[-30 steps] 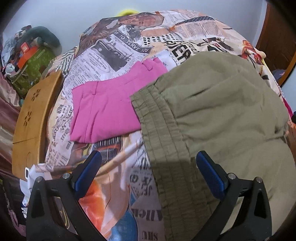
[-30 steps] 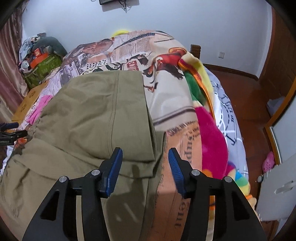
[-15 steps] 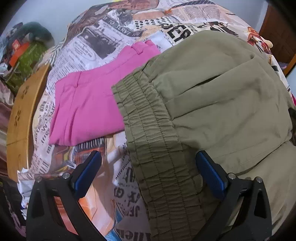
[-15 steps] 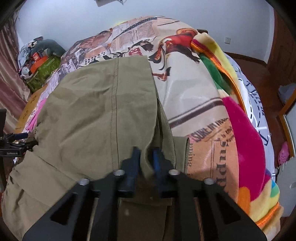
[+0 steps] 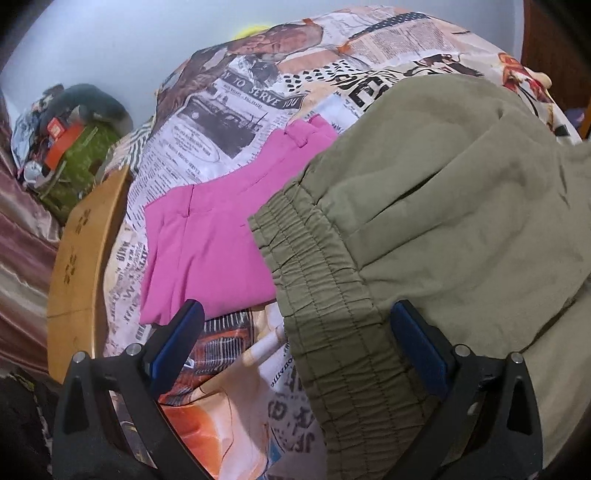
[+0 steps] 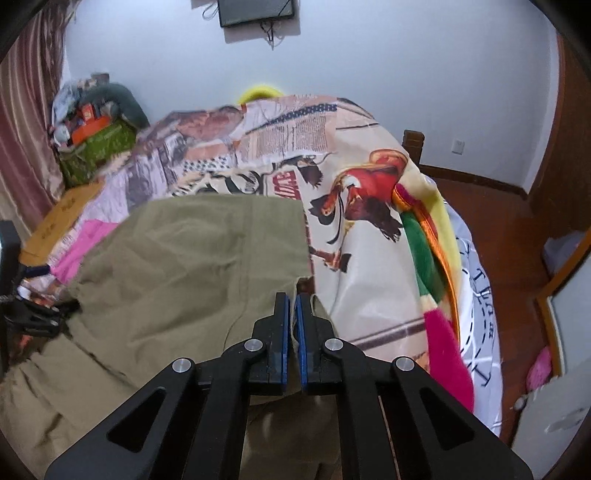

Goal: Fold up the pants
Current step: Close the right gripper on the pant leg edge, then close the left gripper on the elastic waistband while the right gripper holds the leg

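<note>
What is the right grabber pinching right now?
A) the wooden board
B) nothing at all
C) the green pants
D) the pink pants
C: the right gripper has its blue pads closed on an edge of the olive green pants, while the pink pants lie off to the side.

Probably a home bedroom: bed [image 6: 369, 258], wall-mounted screen [image 6: 257, 11].
</note>
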`<move>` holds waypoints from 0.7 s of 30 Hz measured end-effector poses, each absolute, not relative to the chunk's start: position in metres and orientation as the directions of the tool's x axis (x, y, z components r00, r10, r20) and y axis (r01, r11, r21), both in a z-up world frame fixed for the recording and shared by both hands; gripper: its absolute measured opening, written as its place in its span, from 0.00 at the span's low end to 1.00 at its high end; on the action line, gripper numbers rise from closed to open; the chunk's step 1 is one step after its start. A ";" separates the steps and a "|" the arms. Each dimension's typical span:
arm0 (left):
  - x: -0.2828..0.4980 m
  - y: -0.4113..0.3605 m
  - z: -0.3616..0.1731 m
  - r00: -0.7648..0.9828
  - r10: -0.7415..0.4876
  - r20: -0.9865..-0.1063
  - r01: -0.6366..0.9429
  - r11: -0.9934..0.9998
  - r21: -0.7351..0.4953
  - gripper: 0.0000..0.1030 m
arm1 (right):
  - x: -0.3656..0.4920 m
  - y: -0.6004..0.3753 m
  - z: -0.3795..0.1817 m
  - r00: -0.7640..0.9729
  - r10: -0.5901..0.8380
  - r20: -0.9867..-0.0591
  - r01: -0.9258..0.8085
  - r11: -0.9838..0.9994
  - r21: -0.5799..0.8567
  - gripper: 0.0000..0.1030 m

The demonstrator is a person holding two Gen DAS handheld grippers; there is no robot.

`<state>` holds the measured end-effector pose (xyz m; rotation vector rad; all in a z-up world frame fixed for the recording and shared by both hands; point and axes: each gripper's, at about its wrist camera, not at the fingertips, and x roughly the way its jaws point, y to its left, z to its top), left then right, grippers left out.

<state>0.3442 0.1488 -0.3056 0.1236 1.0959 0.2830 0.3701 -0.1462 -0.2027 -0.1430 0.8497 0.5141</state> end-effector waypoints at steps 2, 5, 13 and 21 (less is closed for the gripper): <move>0.344 0.152 -0.311 0.424 0.273 -0.864 -0.166 0.961 0.223 1.00 | 0.375 -0.145 -0.218 0.529 0.348 -0.774 -0.482 0.874 0.063 0.03; 0.344 0.154 -0.314 0.427 0.260 -0.866 -0.168 0.964 0.206 1.00 | 0.378 -0.151 -0.239 0.490 0.328 -0.808 -0.469 0.880 0.074 0.03; 0.344 0.157 -0.321 0.422 0.235 -0.876 -0.168 0.969 0.179 1.00 | 0.382 -0.145 -0.261 0.444 0.295 -0.846 -0.475 0.878 0.057 0.03; 0.336 0.156 -0.302 0.402 0.234 -0.885 -0.153 0.970 0.187 1.00 | 0.373 -0.150 -0.238 0.424 0.285 -0.860 -0.482 0.875 0.053 0.08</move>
